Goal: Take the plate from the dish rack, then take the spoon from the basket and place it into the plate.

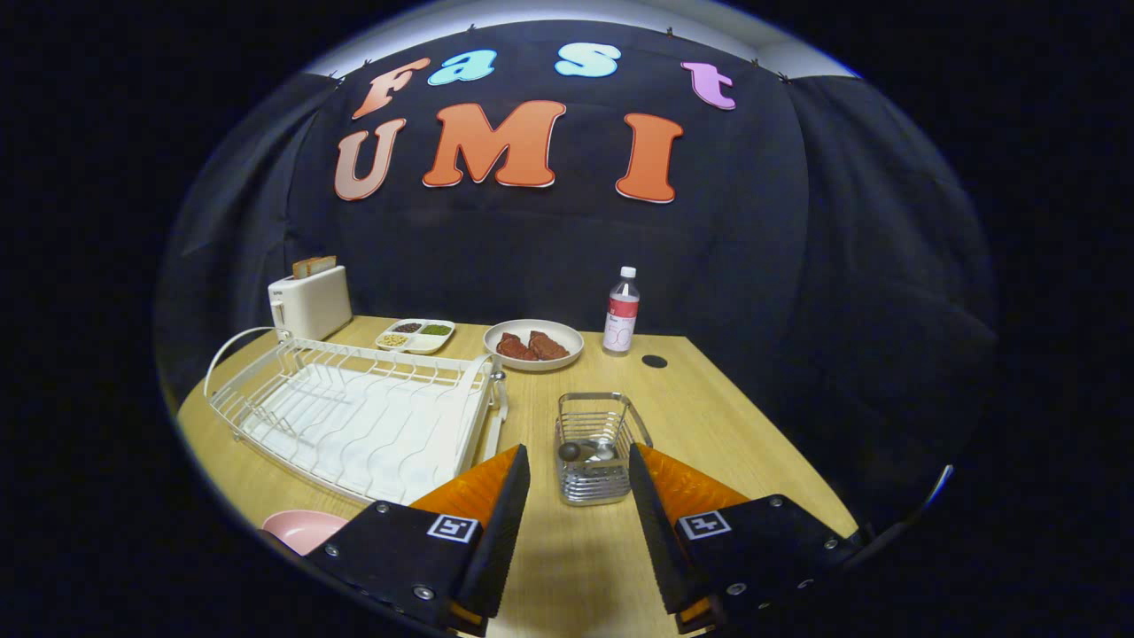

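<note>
Hovering low over the pale wooden bench (709, 416), the claw (578, 496) points at the small wire metal basket (595, 447) holding the metal spoon (585, 452). Beside it sits the white wire dish rack (354, 416); the pink round plate (301, 529) lies nearer. Fingers spread wide, gripping nothing.

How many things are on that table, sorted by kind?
Plates and dishes: 3 (pink plate, plate of meat, divided snack tray)
Racks and baskets: 2 (dish rack, wire basket)
Toasters: 1
Bottles: 1
Total: 7
The tongs are open, just short of the basket.
</note>
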Motion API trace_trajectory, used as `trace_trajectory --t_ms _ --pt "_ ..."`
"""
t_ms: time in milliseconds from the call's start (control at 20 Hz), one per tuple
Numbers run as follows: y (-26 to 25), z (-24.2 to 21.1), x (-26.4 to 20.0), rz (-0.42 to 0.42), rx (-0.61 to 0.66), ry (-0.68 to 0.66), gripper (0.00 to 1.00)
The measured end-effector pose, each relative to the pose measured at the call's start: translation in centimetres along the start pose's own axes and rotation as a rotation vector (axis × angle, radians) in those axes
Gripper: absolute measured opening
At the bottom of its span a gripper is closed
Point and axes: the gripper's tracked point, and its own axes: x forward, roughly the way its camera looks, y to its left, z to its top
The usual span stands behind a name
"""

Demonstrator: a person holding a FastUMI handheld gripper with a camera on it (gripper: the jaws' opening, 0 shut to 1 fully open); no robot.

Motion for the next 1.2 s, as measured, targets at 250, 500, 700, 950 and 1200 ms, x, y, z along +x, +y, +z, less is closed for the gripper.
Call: trace_trajectory --t_ms 250,500,700,950,1200 --pt "-0.1 -1.9 2.9 -0.009 0.031 0.042 0.5" --pt "-1.0 -1.5 4.3 -0.03 0.072 -0.024 0.2" --pt "-1.0 -0.5 4.7 -0.019 0.083 -0.058 0.12" --pt "-1.9 2.5 4.5 -0.036 0.091 -0.1 0.11" --pt "-3.2 7.6 2.3 -0.053 0.114 -0.197 0.09"
